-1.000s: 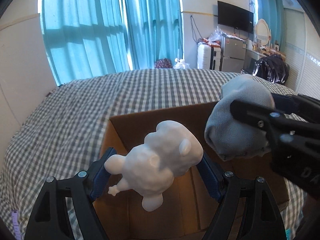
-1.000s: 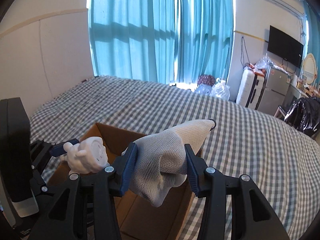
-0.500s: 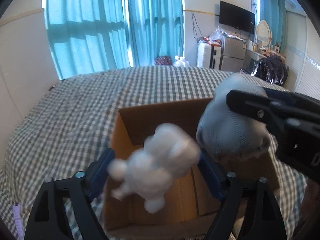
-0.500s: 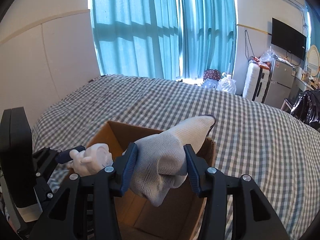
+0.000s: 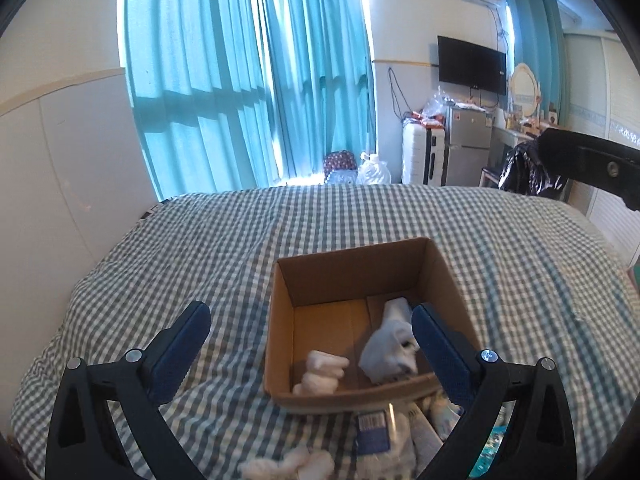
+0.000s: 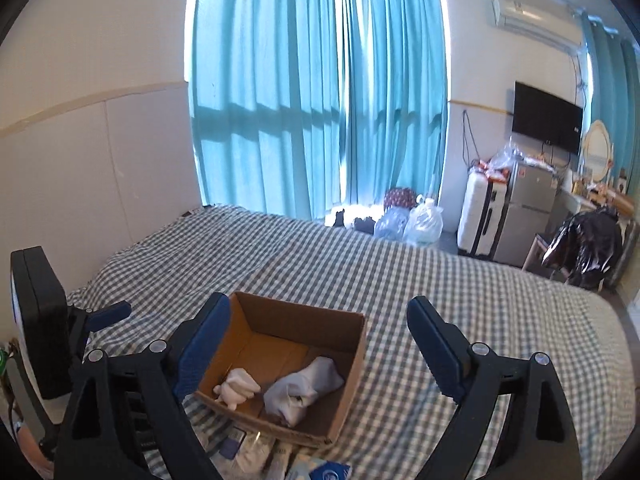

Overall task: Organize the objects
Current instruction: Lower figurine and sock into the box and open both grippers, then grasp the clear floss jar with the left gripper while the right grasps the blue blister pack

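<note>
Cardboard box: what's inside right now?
Cardboard box holds a white toy figure and a white sock on its floor. The near wall hides the front strip.

Left gripper [image 5: 310, 330] was held with its two blue-padded fingers [image 5: 182, 344] spread wide apart, nothing between them, both black finger arms angled forward and downward. Right gripper [image 6: 318, 342] was likewise spread wide, its pads [image 6: 434, 346] parted and gripping nothing. The left gripper's blue fingertip showed at the far left of the right wrist view; a black part of the right gripper showed at the upper right of the left wrist view.
</note>
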Demonstrator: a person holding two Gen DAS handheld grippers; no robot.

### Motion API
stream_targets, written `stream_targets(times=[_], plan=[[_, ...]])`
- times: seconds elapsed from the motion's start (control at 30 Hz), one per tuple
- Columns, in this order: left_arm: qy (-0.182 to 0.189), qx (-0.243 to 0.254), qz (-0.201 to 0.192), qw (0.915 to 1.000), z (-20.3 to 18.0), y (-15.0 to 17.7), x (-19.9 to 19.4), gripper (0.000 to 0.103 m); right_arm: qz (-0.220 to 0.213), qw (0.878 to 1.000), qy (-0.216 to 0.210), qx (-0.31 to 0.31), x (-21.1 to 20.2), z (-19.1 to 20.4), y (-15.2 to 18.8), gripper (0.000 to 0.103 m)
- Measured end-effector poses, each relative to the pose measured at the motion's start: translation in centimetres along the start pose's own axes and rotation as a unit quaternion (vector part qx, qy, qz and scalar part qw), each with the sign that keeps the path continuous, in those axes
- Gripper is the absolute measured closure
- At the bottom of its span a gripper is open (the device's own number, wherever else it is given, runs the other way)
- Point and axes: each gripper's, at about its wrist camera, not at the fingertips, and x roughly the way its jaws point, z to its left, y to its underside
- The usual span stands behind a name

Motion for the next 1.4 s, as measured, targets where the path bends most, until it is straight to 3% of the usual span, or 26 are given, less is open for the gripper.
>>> stream_targets(times=[0.2, 0.47, 0.67, 0.83, 1.1, 1.4], plan=[[-0.014, -0.007, 0.005, 0.9999, -0.3, 1.9, -2.5, 0.0, 0.013, 1.0, -0.011, -0.022, -3.0, 0.6, 2.7, 0.013], [-0.031, -0.018, 0.04, 0.9985, -2.5, 7.8, -3.5, 0.0, 0.092, 0.994, -0.037, -0.053, -1.8, -0.5, 10.8, 0.013], [-0.035, -0.04, 0.077, 0.9956, -4.7, 12.9, -2.5, 0.0, 0.179, 0.978, -0.058, -0.091, 1.0, -1.5, 18.4, 0.013], [-0.04, -0.044, 0.129, 0.9899, -5.5, 16.7, 0.0, 0.0, 0.267, 0.955, -0.08, -0.099, 4.1, -2.2, 24.4, 0.013], [-0.031, -0.052, 0.163, 0.9847, -6.3, 18.8, 1.9, 0.0, 0.32, 0.937, -0.09, -0.109, 6.7, -1.8, 26.3, 0.013], [-0.032, -0.055, 0.164, 0.9844, -5.6, 18.9, 1.6, 0.0, 0.315, 0.939, -0.086, -0.109, 5.7, -2.3, 26.0, 0.023]])
